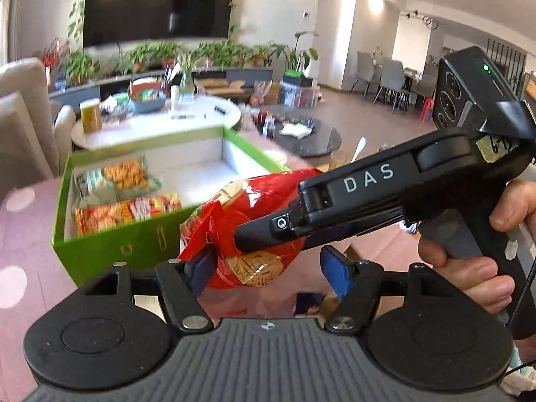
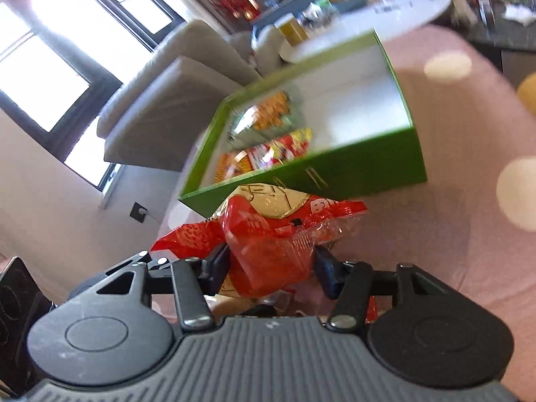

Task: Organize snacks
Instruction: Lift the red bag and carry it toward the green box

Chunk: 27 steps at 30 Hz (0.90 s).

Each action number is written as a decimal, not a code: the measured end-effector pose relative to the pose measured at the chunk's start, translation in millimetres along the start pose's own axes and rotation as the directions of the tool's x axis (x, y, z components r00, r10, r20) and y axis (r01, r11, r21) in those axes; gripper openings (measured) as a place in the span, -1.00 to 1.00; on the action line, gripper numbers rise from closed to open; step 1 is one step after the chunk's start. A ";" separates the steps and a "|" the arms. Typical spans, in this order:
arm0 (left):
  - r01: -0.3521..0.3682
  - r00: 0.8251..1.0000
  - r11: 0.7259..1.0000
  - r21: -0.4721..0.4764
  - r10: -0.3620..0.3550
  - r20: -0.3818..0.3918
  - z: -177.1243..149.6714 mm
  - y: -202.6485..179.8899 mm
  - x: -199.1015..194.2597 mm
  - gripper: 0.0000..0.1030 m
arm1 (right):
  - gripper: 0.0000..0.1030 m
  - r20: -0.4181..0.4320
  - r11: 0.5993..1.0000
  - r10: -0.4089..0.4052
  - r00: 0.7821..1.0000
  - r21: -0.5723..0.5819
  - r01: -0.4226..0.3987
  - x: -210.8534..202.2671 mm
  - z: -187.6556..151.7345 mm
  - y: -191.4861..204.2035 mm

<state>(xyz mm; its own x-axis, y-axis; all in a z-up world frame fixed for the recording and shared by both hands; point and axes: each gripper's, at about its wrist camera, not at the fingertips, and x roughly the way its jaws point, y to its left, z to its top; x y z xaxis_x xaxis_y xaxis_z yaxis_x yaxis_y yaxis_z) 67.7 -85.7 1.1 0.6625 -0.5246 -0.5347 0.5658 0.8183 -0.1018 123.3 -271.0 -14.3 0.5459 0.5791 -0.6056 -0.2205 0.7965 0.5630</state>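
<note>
In the left wrist view, the left hand-held gripper [image 1: 268,268] is apart; its left blue pad touches the red snack bag [image 1: 241,231], the right pad stands free. The right hand-held gripper [image 1: 234,239] comes in from the right and presses on this bag. Behind is the green box [image 1: 110,248] on the pink worktop [image 1: 30,254], holding two snack packets.

In the right wrist view, the right hand-held gripper [image 2: 271,268] is clamped on the red snack bag [image 2: 268,244], just in front of the green box [image 2: 351,174].

One green box [image 1: 134,248], two snack packets inside it [image 1: 125,174], one red snack bag [image 1: 241,214], two tools [image 1: 268,268]
</note>
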 end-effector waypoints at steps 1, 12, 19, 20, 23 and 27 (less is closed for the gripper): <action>0.000 1.000 1.000 0.008 0.000 0.009 3.2 -1.7 -1.7 0.25 | 0.23 0.014 1.000 0.005 1.000 -0.006 -0.005 -3.5 1.1 2.4; -0.006 0.998 0.998 0.060 0.002 0.062 58.1 0.6 20.9 0.25 | 0.23 0.140 1.000 0.015 0.990 -0.029 -0.011 -18.5 38.0 8.8; -0.025 0.998 0.996 0.088 0.020 0.056 82.6 6.0 51.9 0.25 | 0.23 0.188 1.000 0.008 0.982 -0.016 -0.005 -13.2 67.5 -3.6; -0.030 0.998 0.996 0.089 0.025 0.053 84.6 7.5 57.5 0.25 | 0.23 0.189 1.000 0.008 0.982 -0.011 -0.006 -10.5 71.1 -6.7; -0.052 0.998 0.995 0.090 0.049 0.039 87.1 13.4 74.9 0.23 | 0.23 0.183 1.000 0.011 0.983 0.004 -0.012 -2.6 78.4 -15.7; -0.078 0.997 0.992 0.095 0.078 0.010 88.2 24.3 98.4 0.08 | 0.23 0.165 0.999 0.010 0.986 0.029 -0.015 11.5 87.4 -28.3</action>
<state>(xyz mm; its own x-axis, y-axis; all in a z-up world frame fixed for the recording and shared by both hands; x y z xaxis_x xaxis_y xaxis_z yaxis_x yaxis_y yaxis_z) 190.0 -138.2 20.0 0.7093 -0.4616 -0.5328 0.5561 0.8309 0.0204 206.5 -302.0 12.0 0.6693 0.5508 -0.4986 -0.2053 0.7821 0.5884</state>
